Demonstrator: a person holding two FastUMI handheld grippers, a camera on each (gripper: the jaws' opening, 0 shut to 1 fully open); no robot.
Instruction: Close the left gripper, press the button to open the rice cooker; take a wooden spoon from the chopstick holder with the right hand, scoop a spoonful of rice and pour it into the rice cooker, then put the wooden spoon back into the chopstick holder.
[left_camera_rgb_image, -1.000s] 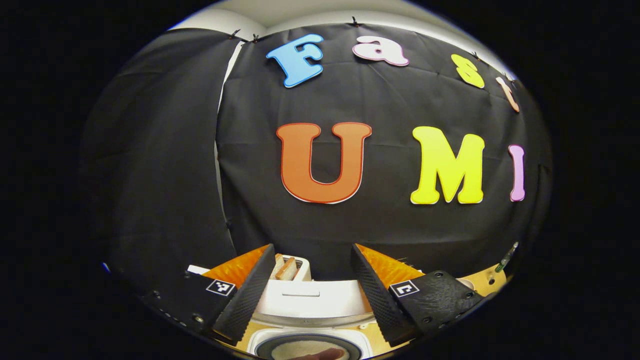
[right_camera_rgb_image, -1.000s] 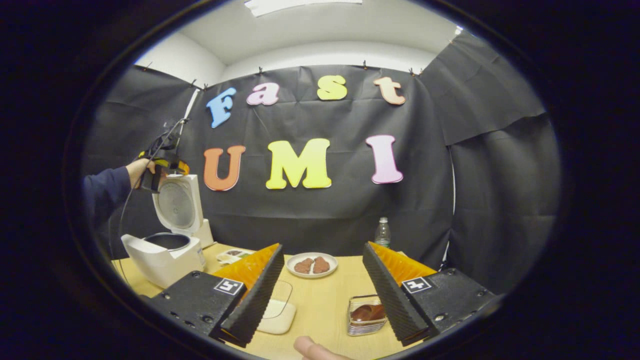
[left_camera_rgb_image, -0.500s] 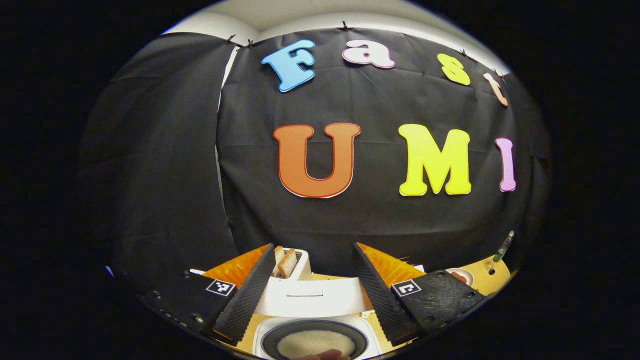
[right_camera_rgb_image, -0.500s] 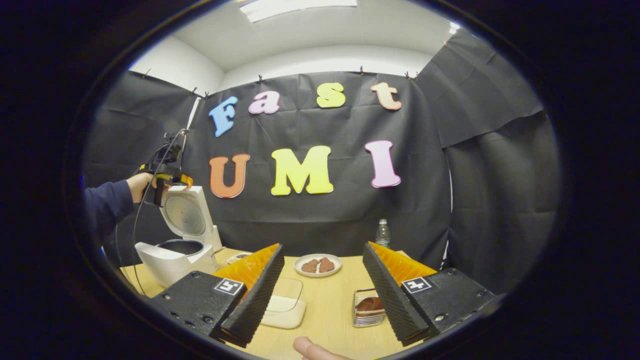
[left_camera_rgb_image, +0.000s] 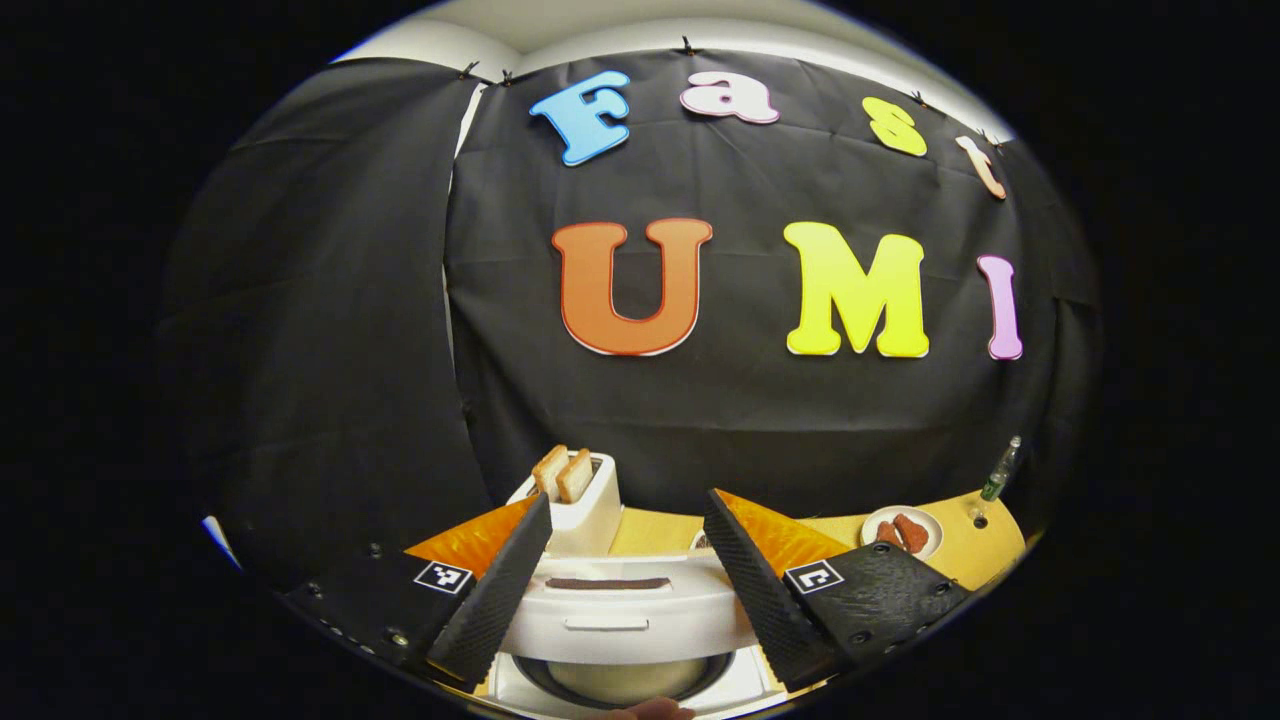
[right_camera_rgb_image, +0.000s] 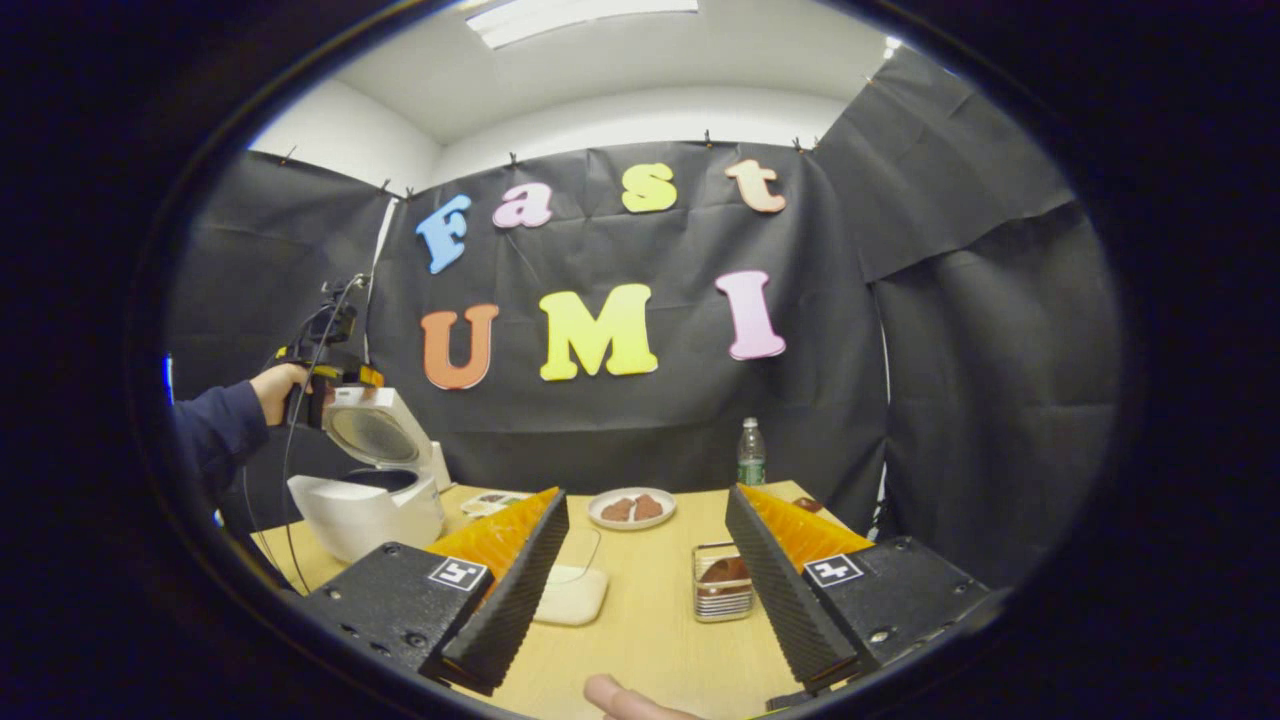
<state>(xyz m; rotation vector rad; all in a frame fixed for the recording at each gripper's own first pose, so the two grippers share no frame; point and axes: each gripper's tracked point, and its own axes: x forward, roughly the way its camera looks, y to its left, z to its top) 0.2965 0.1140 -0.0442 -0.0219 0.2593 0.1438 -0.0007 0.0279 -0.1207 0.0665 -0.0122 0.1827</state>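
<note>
The right gripper (right_camera_rgb_image: 648, 495) is hovering with its fingers spread wide and gripping nothing. The small clear, ribbed chopstick holder (right_camera_rgb_image: 722, 596) is standing ahead and below, just inside the right-hand finger, with the brown wooden spoon (right_camera_rgb_image: 722, 572) showing in it; its long axis cannot be told. The right hand is the nearer one. Off beyond the left-hand finger, the left gripper (left_camera_rgb_image: 625, 500), also released, is hanging over the white rice cooker (right_camera_rgb_image: 372, 505) and its half-raised lid (left_camera_rgb_image: 625, 600).
</note>
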